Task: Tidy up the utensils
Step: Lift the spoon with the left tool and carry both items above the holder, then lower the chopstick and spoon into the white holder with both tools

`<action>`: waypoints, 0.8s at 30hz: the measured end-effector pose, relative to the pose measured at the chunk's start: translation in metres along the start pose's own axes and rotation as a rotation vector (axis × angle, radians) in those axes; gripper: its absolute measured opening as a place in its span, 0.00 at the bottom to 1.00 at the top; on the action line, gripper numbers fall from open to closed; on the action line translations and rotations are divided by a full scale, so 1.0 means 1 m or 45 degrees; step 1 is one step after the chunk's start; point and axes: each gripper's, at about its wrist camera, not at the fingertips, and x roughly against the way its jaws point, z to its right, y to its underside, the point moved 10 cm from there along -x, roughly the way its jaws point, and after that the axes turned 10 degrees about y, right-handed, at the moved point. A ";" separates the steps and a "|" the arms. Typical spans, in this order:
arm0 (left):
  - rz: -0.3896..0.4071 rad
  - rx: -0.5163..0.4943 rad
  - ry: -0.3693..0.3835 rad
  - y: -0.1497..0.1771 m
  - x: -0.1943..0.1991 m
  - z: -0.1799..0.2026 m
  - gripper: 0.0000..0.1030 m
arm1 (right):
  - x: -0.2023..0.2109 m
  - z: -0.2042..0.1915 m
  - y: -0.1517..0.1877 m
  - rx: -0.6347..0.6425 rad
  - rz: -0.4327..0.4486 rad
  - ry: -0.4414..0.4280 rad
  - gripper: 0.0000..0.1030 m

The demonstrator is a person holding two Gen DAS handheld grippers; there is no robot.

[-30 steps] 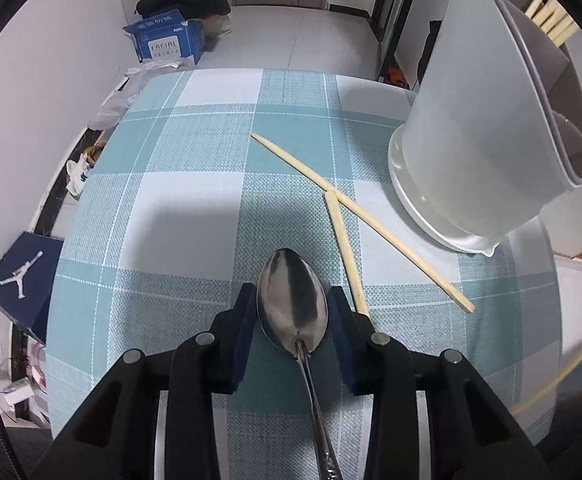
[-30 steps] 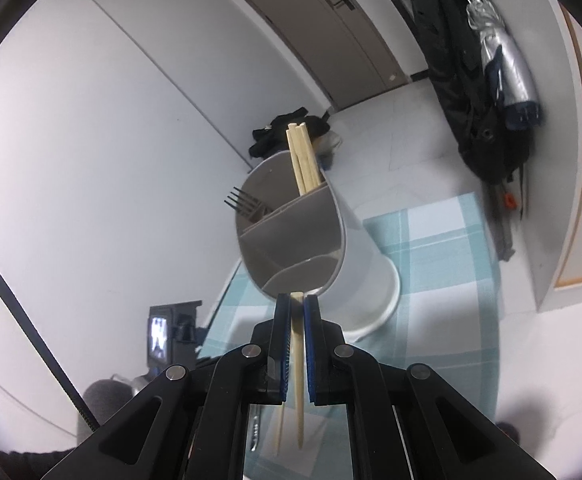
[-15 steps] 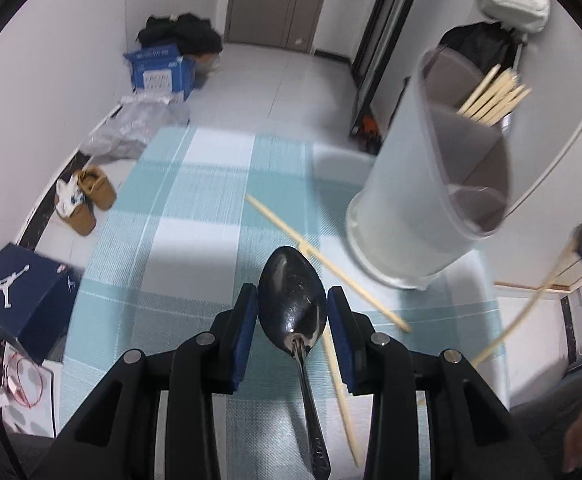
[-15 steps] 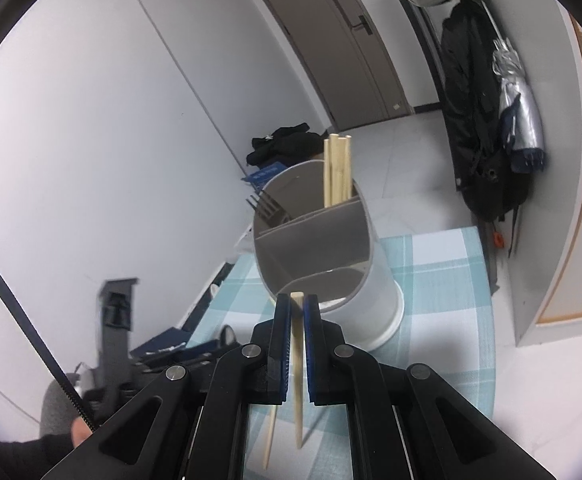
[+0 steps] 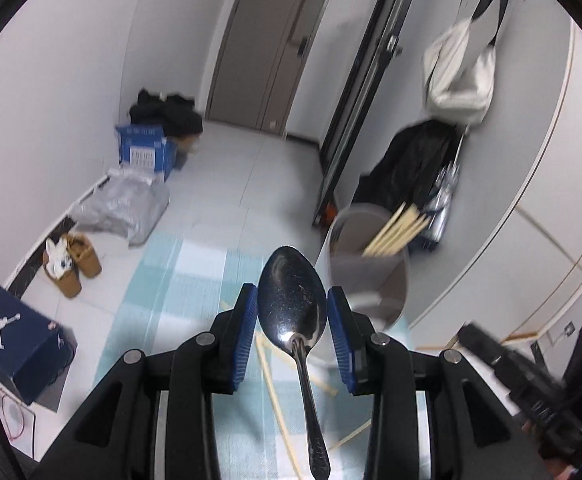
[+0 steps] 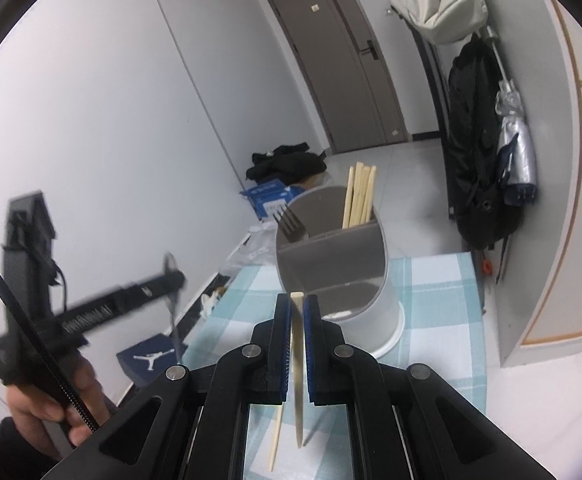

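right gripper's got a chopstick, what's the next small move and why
Probably carry the right gripper forward and up over the holder, toward the back compartment where the other chopsticks stand. Its held chopstick is still short of the rim.

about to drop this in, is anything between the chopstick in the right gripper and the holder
Nothing visible blocks it. The right gripper holds the chopstick just short of the utensil holder, whose near compartment looks open.

A home entryway: a brown front door (image 6: pixel 343 68), coats and a bag on wall hooks (image 6: pixel 479 140), shoes (image 5: pixel 71 264) and shoeboxes (image 5: pixel 15 336) on the tiled floor, beside a worktop (image 6: pixel 443 300) with checked cloth.
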 end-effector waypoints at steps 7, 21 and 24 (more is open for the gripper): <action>0.158 -0.067 0.014 -0.036 0.020 0.014 0.30 | 0.023 -0.006 -0.025 0.001 0.080 0.007 0.05; 0.348 -0.122 0.033 -0.085 0.020 0.027 0.30 | 0.040 -0.013 -0.100 0.032 0.180 -0.025 0.05; 0.382 -0.120 0.024 -0.096 0.016 0.027 0.30 | 0.040 -0.012 -0.121 0.032 0.209 -0.028 0.05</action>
